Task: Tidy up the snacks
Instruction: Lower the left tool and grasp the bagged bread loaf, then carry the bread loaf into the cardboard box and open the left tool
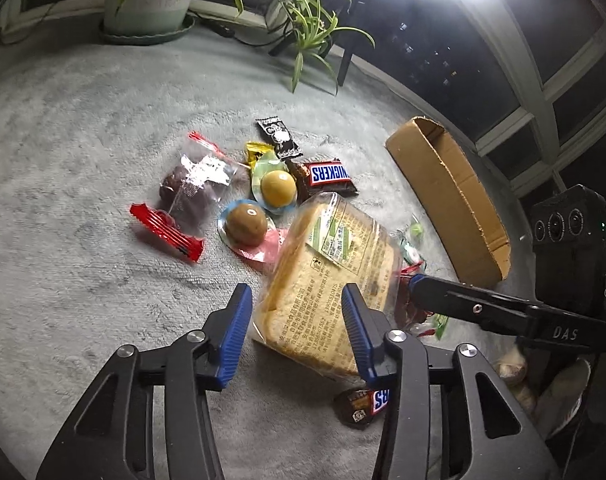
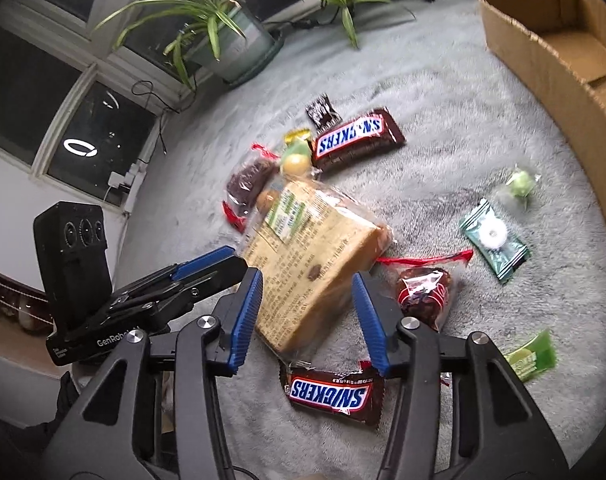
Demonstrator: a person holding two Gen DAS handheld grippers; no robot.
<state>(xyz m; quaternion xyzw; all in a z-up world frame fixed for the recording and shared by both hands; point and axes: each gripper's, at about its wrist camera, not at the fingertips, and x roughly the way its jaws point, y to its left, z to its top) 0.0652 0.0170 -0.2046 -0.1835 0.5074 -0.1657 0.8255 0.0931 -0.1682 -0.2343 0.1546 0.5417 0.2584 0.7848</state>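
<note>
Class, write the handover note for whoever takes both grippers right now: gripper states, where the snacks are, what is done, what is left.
Left gripper: open, over the near end of the bread pack; contact unclear.
Right gripper: open, over the same pack from the other side, holding nothing.
Snacks all lie on the grey carpet: two Snickers, two egg-like packs, two dark cake packs, a mint, small candies.
Box: nothing seen in the part in view.
Done: nothing boxed yet.
Left: everything; perhaps start with the bread.
</note>
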